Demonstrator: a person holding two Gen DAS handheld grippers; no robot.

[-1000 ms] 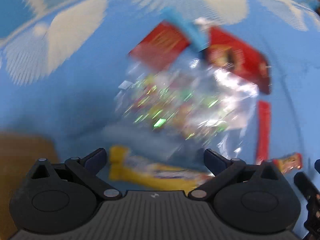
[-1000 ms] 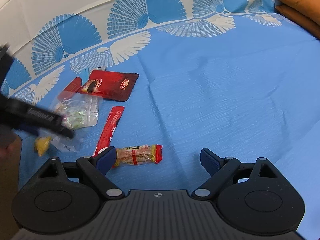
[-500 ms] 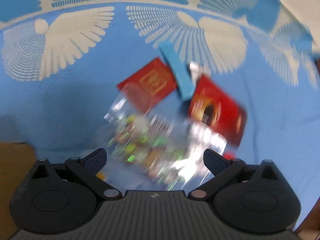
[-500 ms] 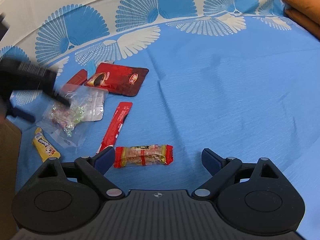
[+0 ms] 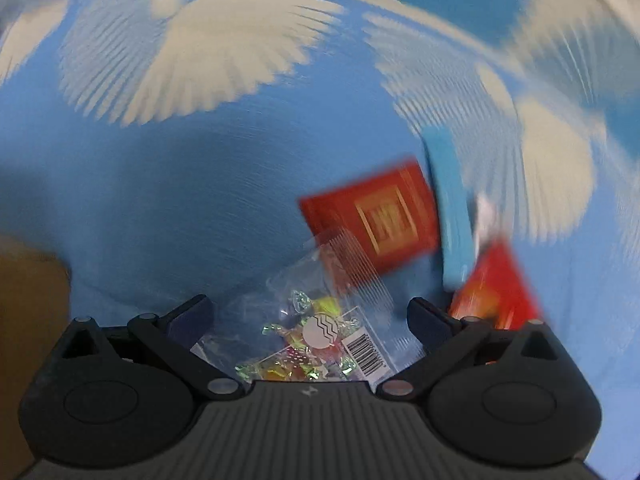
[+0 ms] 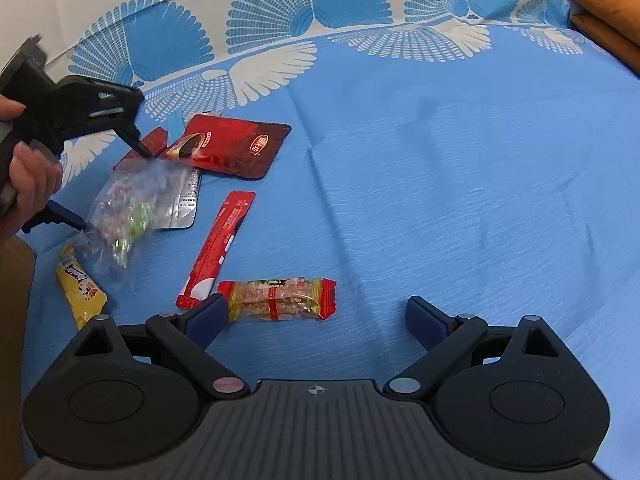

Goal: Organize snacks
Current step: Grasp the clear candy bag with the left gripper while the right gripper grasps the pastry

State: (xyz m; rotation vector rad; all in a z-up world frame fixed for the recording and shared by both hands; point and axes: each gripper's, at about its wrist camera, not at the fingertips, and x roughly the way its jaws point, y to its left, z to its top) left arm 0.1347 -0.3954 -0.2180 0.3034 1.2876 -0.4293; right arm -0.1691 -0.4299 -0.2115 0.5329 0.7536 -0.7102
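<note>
Seen through the left wrist camera, the left gripper [image 5: 310, 314] points steeply down at a blue cloth [image 5: 192, 184] printed with white wings, its jaws spread wide with nothing pinched. Directly below the gap lies the clear candy bag [image 5: 320, 320], the landmark for this legend, with a barcode label on its near side. Beyond the bag rests a small red packet [image 5: 376, 216]; a light-blue stick [image 5: 450, 216] lies just beside that packet, and a blurred dark red pouch [image 5: 496, 284] sits to the bag's right.

Seen through the right wrist camera, the right gripper [image 6: 316, 314] hangs above the cloth [image 6: 440, 184]; its jaws have just been opening and stand far apart, with nothing between the pads. The candy bag [image 6: 132, 204] lies far left, beneath the spread fingers of the left gripper [image 6: 114, 186], which a hand [image 6: 28, 180] holds. Behind the bag lies the dark red pouch [image 6: 236, 146]; to its right, a long red sachet [image 6: 218, 248]; below it, a yellow bar [image 6: 80, 284]. A red-ended nut bar [image 6: 278, 298] lies nearest the right gripper, its left end at the left finger. An orange cushion [image 6: 608, 8] occupies the far right corner.
</note>
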